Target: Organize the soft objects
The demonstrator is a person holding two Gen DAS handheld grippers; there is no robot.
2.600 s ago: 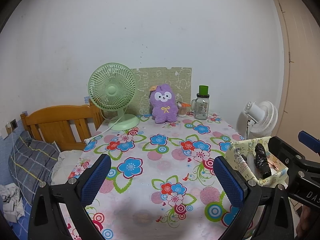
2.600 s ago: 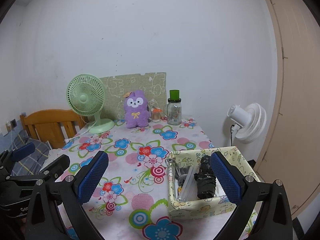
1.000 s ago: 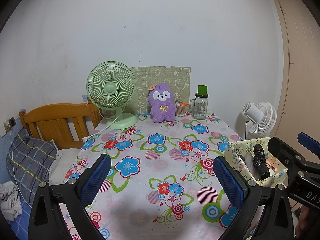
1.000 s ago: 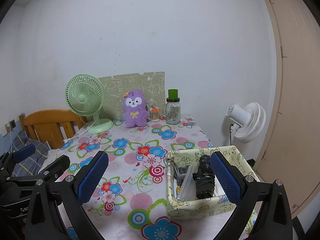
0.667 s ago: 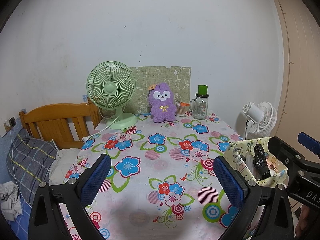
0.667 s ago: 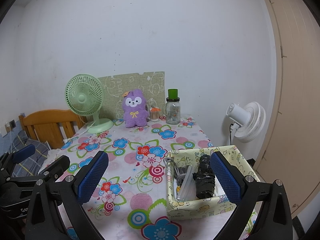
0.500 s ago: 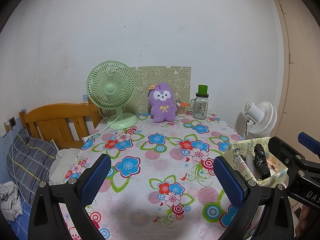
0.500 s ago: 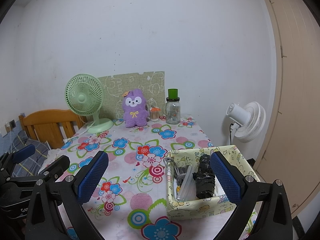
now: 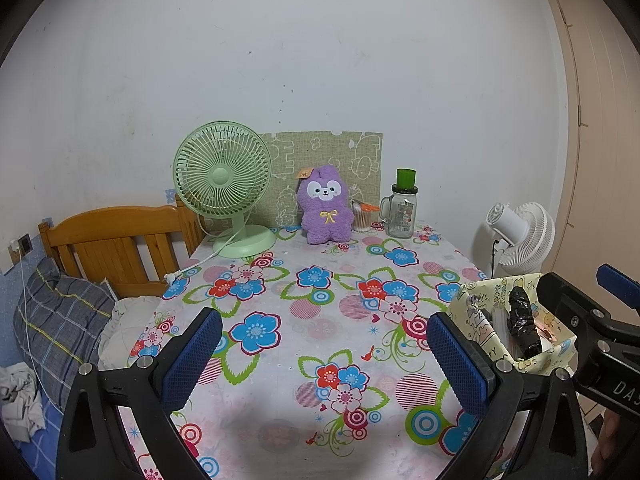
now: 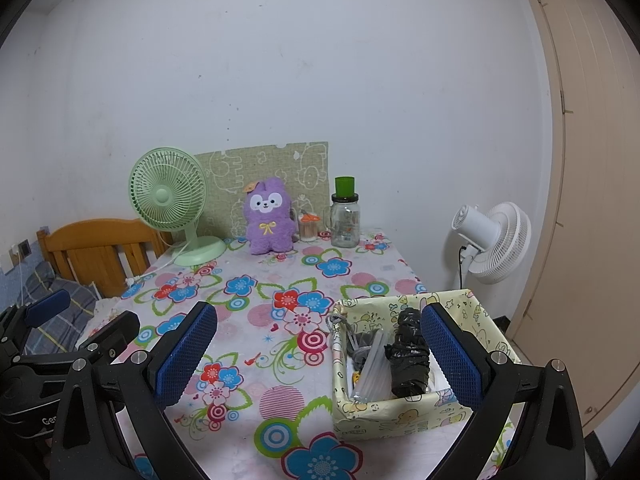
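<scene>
purple plush toy (image 9: 326,207), green fan (image 9: 222,169), flower-patterned tablecloth (image 9: 304,320).

In the left wrist view's lower right, the right gripper (image 9: 608,320) is covering part of the patterned box (image 9: 480,320); its contents are too jumbled to identify.

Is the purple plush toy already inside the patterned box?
No, the purple plush toy stands at the table's far edge; the patterned box sits near.

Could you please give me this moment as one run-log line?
left gripper: open, empty | right gripper: open, empty | plush toy: upright at table's far edge | box: near right gripper
</scene>
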